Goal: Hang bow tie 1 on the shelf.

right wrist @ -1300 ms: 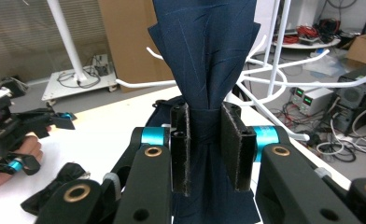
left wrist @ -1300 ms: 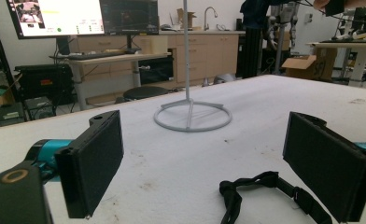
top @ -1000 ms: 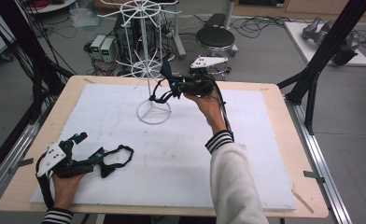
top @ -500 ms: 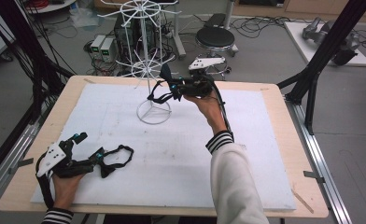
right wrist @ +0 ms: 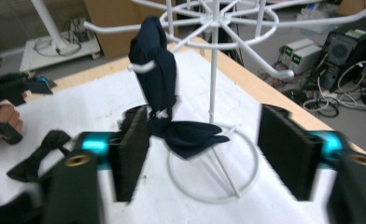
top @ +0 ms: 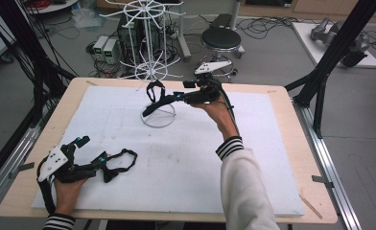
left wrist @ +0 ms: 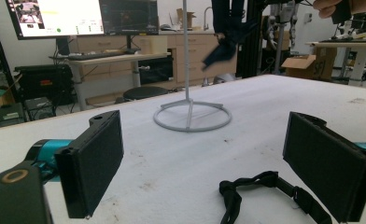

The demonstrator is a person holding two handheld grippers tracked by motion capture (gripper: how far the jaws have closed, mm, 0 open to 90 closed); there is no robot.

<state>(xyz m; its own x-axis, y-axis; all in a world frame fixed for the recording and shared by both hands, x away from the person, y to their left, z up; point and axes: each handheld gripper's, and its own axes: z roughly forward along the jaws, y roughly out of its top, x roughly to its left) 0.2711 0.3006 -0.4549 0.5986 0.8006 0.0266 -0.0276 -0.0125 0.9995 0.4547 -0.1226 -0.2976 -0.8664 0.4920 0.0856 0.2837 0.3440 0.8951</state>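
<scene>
White table: one bow tie hung on rack beyond released right gripper; second tie lay ungrasped between left gripper's parted jaws.

The rack is white wire, and the bow tie hanging on it is dark navy. A black bow tie lies at the near left on the white sheet, which covers the pale wood table. Both grippers, left and right, are black with teal joints. The sleeves have black-and-white striped cuffs.
</scene>
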